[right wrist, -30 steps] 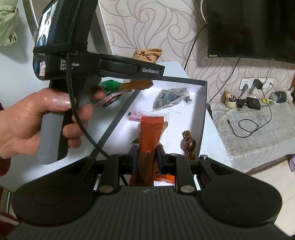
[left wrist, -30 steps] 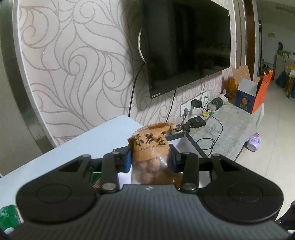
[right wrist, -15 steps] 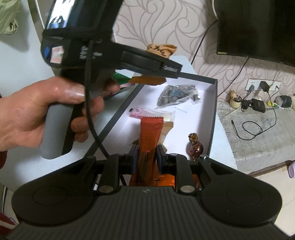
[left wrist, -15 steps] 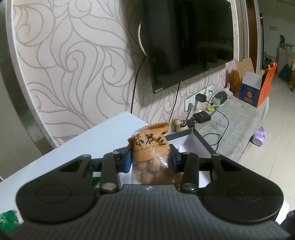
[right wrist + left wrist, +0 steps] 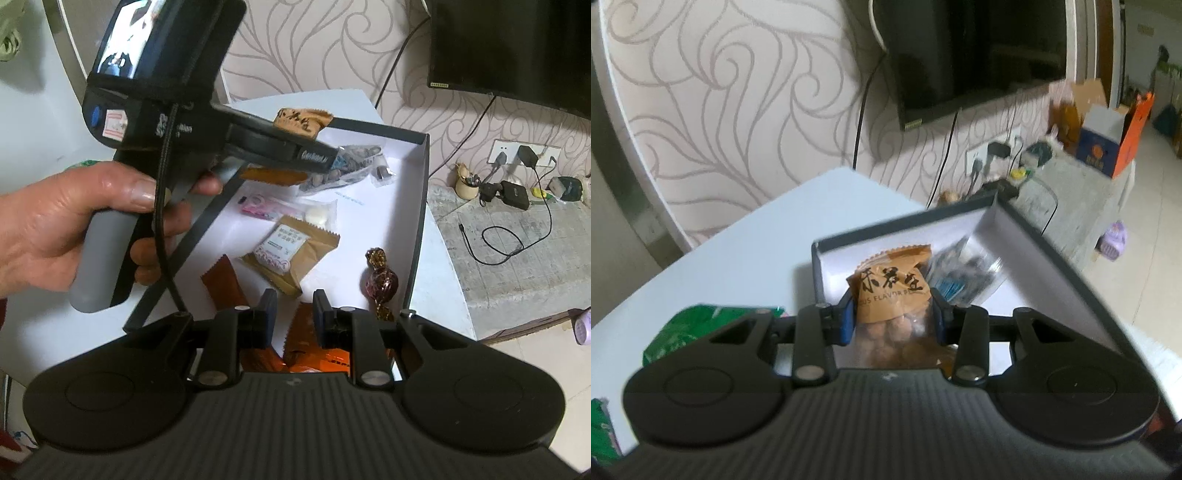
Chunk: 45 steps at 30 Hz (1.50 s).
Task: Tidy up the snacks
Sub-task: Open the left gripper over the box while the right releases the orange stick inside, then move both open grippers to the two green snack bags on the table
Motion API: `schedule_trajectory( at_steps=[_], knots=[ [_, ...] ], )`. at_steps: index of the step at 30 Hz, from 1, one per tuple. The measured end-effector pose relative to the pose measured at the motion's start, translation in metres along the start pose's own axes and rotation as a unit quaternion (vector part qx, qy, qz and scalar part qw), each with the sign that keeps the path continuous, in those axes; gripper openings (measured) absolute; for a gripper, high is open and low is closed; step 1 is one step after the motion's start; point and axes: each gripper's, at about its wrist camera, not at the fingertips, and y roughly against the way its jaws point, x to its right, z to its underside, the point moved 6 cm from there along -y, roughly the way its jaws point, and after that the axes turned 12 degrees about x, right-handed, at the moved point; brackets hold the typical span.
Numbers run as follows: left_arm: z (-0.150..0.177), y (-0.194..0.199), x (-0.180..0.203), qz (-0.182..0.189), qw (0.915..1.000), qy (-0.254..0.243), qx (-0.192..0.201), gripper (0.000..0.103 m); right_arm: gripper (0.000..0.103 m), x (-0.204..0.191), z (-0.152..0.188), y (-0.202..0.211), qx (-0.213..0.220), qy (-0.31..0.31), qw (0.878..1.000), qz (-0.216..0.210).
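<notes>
Two grippers hang over the dark-rimmed box (image 5: 417, 206): the left gripper (image 5: 894, 321), clamped on the brown peanut packet (image 5: 892, 291), should lower it well inside the rim before letting go, while the right gripper (image 5: 294, 314) stands apart, empty.

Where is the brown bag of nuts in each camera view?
Left wrist view: the brown bag of nuts sits at centre, clamped between the left tongs.
Right wrist view: the bag is at upper centre, sticking out above the left tongs, over the box's far edge.
Shared landmark: the dark-rimmed white box.
</notes>
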Motion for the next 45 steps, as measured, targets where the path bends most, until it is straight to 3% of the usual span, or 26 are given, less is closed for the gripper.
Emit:
schedule_trajectory(
  at_steps=[2, 5, 10, 19, 21, 23, 25, 26, 30, 35, 45],
  knots=[
    [0.002, -0.003, -0.005, 0.001, 0.9999, 0.012, -0.010, 0.043, 0.025, 0.004, -0.001, -0.002, 0.001, -0.004, 1.000, 0.005],
    [0.005, -0.004, -0.003, -0.009, 0.9995, -0.030, -0.008, 0.043, 0.025, 0.012, -0.001, -0.003, -0.003, -0.013, 1.000, 0.011],
    [0.008, -0.001, -0.002, -0.027, 0.9983, -0.051, -0.008, 0.043, 0.025, 0.011, -0.002, -0.007, -0.008, -0.016, 1.000, 0.007],
    [0.029, 0.014, -0.035, -0.088, 0.9937, -0.066, -0.020, 0.043, 0.025, 0.003, -0.004, -0.023, -0.016, -0.012, 1.000, -0.009],
    [0.032, 0.021, -0.040, -0.083, 0.9941, -0.067, -0.017, 0.043, 0.025, -0.002, -0.004, -0.026, -0.017, -0.009, 1.000, -0.013],
    [0.031, 0.034, -0.044, -0.055, 0.9974, -0.047, 0.004, 0.045, 0.025, -0.006, -0.004, -0.028, -0.017, -0.005, 1.000, -0.017],
    [0.028, 0.047, -0.050, -0.033, 0.9990, -0.018, 0.022, 0.052, 0.025, -0.011, -0.006, -0.030, -0.015, -0.006, 1.000, -0.021],
    [0.027, 0.053, -0.052, -0.030, 0.9990, -0.011, 0.031, 0.061, 0.025, -0.013, -0.008, -0.029, -0.012, -0.007, 1.000, -0.023],
    [0.023, 0.080, -0.059, -0.036, 0.9965, -0.013, 0.075, 0.083, 0.027, -0.021, -0.016, -0.026, -0.002, -0.015, 1.000, -0.028],
    [0.026, 0.108, -0.069, -0.042, 0.9946, -0.014, 0.094, 0.085, 0.062, -0.033, -0.022, -0.021, 0.009, -0.026, 0.999, -0.025],
    [0.064, 0.176, -0.099, -0.079, 0.9913, -0.010, 0.105, 0.085, 0.077, -0.075, -0.015, 0.004, 0.026, -0.027, 0.999, -0.020]
  ],
)
